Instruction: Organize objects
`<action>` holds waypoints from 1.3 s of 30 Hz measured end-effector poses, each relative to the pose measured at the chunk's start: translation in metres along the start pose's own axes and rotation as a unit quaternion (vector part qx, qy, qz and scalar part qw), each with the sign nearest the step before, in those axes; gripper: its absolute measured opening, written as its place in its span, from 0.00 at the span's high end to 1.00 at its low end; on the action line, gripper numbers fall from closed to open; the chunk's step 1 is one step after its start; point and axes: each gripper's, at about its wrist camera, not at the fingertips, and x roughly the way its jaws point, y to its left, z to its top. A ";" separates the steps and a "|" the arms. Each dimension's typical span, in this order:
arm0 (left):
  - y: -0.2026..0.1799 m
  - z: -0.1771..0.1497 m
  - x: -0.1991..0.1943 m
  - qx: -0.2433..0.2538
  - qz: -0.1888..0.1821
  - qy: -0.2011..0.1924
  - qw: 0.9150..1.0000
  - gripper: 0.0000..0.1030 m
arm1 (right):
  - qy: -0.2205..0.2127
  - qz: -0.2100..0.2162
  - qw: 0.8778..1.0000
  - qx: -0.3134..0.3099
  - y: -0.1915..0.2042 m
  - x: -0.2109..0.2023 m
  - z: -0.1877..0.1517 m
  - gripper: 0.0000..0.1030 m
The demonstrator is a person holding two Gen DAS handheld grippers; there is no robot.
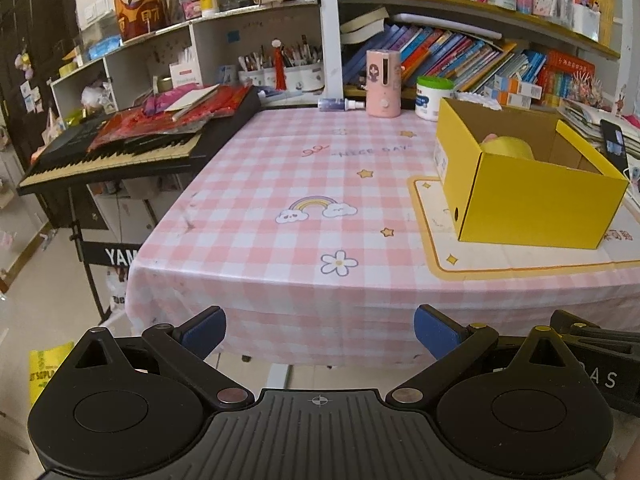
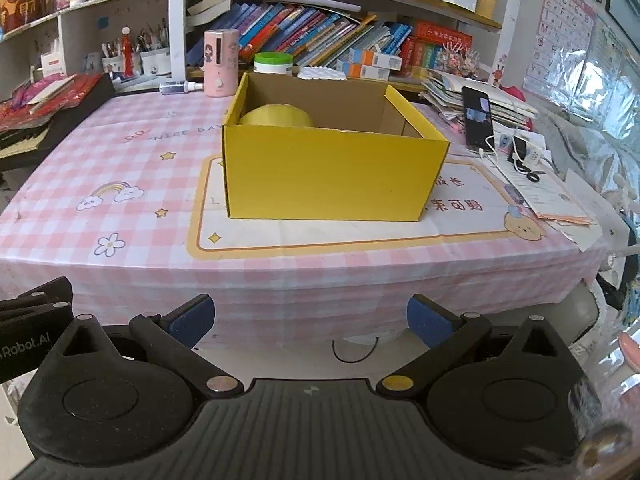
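Note:
An open yellow cardboard box stands on a cream mat on the pink checked tablecloth; it also shows in the left wrist view at the right. A round yellow object lies inside it at the back left, partly hidden by the wall, and shows in the left wrist view too. My left gripper is open and empty, in front of the table's near edge. My right gripper is open and empty, also off the table's front edge, facing the box.
A pink dispenser, a spray bottle and a green-lidded tub stand at the table's back. A keyboard piano with red packets lies left. A phone, cables and papers sit right. Bookshelves line the wall.

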 end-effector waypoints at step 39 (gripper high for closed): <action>-0.005 -0.002 0.006 0.011 0.035 0.013 0.999 0.02 | 0.009 -0.003 1.000 -0.008 0.003 0.007 -0.002 0.00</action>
